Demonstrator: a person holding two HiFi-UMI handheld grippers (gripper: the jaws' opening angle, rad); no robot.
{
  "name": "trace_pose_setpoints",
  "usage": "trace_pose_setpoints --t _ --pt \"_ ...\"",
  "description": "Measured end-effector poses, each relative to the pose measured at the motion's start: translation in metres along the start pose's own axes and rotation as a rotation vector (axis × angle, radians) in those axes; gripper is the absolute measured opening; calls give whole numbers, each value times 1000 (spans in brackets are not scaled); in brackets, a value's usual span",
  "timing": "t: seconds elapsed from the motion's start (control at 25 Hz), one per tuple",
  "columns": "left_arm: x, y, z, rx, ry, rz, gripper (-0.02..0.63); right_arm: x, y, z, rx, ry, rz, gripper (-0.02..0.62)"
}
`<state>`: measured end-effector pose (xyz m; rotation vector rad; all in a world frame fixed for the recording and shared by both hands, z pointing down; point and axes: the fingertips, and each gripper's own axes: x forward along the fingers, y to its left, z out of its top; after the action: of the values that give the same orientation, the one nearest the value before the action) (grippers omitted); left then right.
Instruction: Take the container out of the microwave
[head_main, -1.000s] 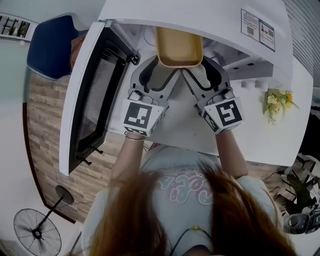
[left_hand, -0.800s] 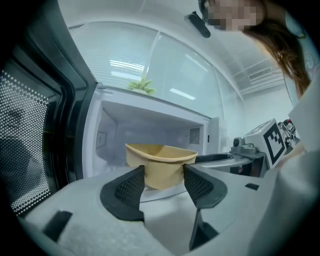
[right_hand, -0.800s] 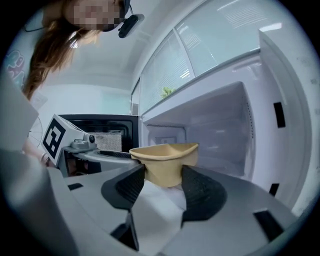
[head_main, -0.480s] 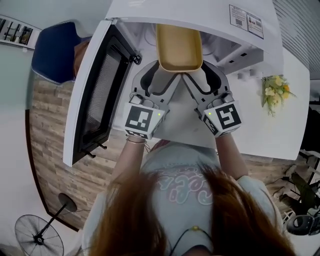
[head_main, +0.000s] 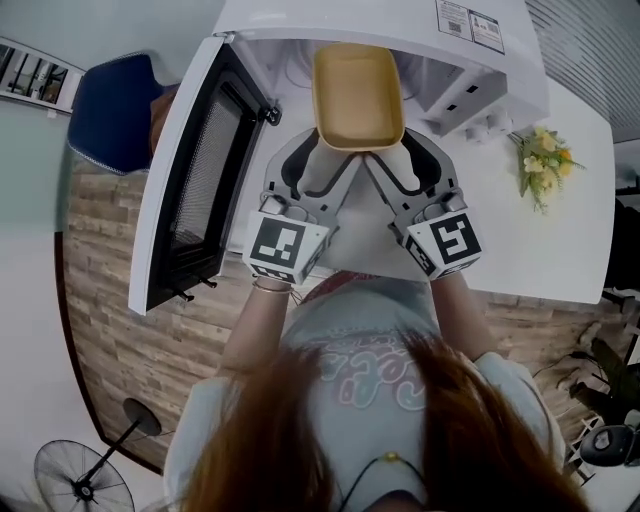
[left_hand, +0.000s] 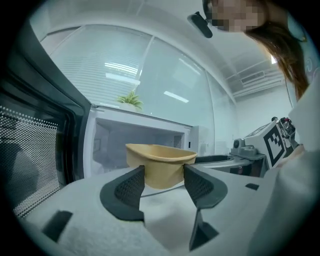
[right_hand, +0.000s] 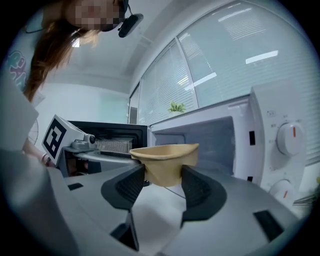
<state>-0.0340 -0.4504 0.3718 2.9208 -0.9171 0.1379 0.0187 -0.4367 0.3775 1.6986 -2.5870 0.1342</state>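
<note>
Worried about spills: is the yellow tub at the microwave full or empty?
Empty. The head view looks down into the tub and shows only its bare tan inside.

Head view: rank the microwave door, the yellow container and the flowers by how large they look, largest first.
1. microwave door, by far the largest.
2. yellow container.
3. flowers, the smallest.
The gaps are plain; no two look alike.
</note>
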Motion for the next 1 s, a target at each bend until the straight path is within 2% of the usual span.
trace_pose_setpoints --t 0.52,1.0 --pt "-13 -19 4 16 9 -19 242 -22 10 2 10 -11 -10 225" --pt "-36 -41 12 16 -15 0 242 -48 26 12 3 -14 -3 221"
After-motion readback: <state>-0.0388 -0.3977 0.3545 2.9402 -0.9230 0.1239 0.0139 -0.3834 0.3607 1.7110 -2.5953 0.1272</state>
